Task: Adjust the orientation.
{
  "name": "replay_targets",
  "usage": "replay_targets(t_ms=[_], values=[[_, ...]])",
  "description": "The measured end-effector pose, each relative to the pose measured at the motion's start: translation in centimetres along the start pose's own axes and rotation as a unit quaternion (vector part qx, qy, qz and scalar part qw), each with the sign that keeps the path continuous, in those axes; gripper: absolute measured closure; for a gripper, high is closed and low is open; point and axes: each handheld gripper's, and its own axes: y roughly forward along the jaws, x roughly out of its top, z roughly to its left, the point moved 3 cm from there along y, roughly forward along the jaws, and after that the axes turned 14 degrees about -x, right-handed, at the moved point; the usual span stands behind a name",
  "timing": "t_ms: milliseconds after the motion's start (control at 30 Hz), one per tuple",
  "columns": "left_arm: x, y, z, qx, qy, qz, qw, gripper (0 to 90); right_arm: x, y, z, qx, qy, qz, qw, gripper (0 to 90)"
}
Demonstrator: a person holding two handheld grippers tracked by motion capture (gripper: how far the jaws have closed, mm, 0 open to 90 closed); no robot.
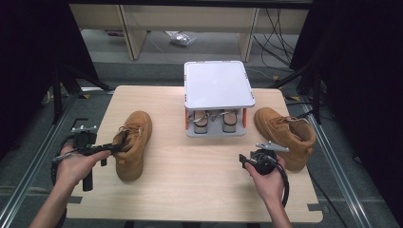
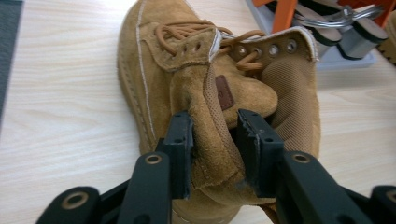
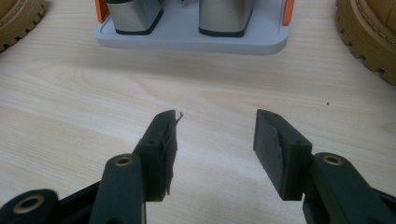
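Rack [image 1: 216,130] mid-table, far side, second boot [image 1: 287,135] right of it. Left boot [image 1: 134,142] on table left; left gripper [image 2: 212,140] level, jaws straddling its collar flap, gap at right pad. Right gripper [image 3: 215,140] open, empty, low over bare wood.

Light wood-grain table [image 1: 190,180], rounded corners, standing on a grey floor [image 1: 119,66]. On it, at the left, a tan suede boot [image 1: 134,142] lies with its toe toward the person. At the right edge sits its twin, the second boot [image 1: 285,135]. Between them, at the far side, a grey two-level rack [image 1: 217,85] with orange posts rests on the tabletop.
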Motion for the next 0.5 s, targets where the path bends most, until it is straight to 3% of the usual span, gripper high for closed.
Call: replay_targets(t_ms=[133,267,400,500], values=[[0.1,-0.1,0.2,0.000,0.004,-0.001,1.0000,61.7,-0.1,0.0,0.0,-0.001,-0.003,0.001,1.0000,49.9],[-0.1,-0.3,0.9,0.007,0.025,-0.005,0.9996,55.0,-0.1,0.0,-0.1,-0.001,-0.001,0.001,1.0000,49.8],[-0.1,-0.3,1.1,-0.004,0.012,-0.042,0.9990,49.0,-0.2,0.1,-0.2,-0.001,-0.003,0.005,1.0000,49.7],[0.1,-0.5,1.1,-0.005,0.019,-0.049,0.9986,42.6,-0.2,0.2,-0.2,0.001,-0.003,0.006,1.0000,49.6]])
